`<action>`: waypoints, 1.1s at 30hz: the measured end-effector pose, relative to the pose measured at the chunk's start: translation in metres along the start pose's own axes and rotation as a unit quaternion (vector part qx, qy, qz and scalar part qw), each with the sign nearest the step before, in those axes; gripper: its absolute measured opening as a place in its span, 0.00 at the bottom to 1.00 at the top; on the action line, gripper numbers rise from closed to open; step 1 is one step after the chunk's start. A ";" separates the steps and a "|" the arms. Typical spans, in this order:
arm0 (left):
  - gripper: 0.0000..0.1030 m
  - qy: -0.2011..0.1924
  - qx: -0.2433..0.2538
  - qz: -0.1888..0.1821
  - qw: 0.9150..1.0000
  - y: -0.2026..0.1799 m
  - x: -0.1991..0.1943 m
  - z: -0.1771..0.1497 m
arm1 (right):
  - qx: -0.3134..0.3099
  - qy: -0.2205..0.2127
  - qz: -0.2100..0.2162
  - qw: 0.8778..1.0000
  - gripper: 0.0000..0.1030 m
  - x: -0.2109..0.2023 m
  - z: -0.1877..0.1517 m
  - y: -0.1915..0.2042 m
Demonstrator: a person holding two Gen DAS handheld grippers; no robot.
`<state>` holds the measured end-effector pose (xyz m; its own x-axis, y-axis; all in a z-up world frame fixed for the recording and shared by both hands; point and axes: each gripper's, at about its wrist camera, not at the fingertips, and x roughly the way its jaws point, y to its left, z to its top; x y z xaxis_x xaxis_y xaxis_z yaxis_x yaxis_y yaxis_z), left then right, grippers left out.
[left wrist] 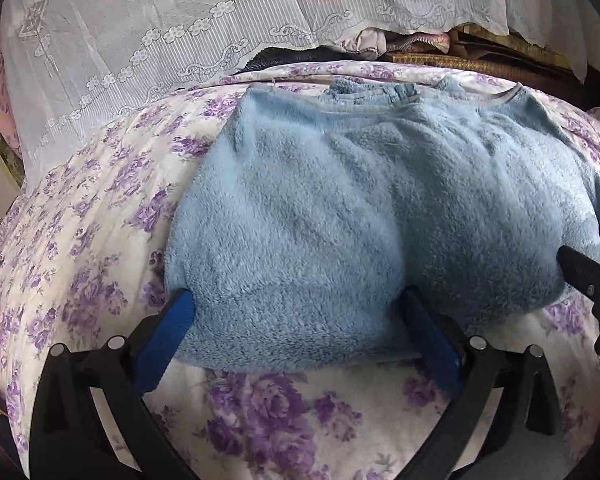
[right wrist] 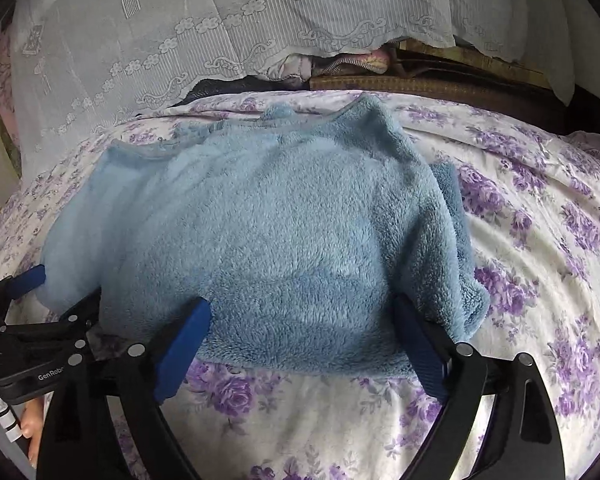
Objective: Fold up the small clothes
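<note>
A fluffy light-blue fleece garment (left wrist: 340,208) lies folded on the purple-flowered bedsheet (left wrist: 100,200); it also shows in the right wrist view (right wrist: 280,232). My left gripper (left wrist: 300,312) is open, its blue-padded fingers (left wrist: 168,328) straddling the garment's near edge on the left part. My right gripper (right wrist: 300,320) is open too, its fingers (right wrist: 184,340) straddling the near edge on the right part. The right gripper's black finger (left wrist: 592,280) shows at the right edge of the left view. The left gripper's body (right wrist: 32,320) shows at the left of the right view.
A white lace curtain (left wrist: 160,40) hangs over the far side of the bed. Piled fabrics and a woven mat (right wrist: 420,80) sit behind the bed. Bare sheet (right wrist: 540,240) lies right of the garment and in front of it.
</note>
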<state>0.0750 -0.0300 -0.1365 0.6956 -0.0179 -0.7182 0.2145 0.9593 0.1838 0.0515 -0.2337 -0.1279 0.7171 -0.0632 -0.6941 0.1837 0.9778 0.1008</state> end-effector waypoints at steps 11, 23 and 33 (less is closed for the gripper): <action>0.96 -0.020 -0.008 -0.004 1.000 0.004 -0.011 0.002 | 0.026 -0.062 0.021 0.998 0.93 -0.027 0.001 -0.007; 0.96 -0.018 -0.089 -0.056 0.994 0.032 0.005 0.034 | 0.101 -0.116 -0.002 0.988 0.93 -0.034 0.024 -0.048; 0.96 0.022 -0.106 -0.073 0.991 0.041 0.025 0.027 | 0.144 0.001 -0.007 0.990 0.96 0.026 0.017 -0.072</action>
<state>0.1193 0.0009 -0.1287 0.6363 -0.1524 -0.7563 0.1582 0.9852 -0.0655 0.0687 -0.3090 -0.1408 0.7117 -0.0766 -0.6983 0.3781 0.8795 0.2890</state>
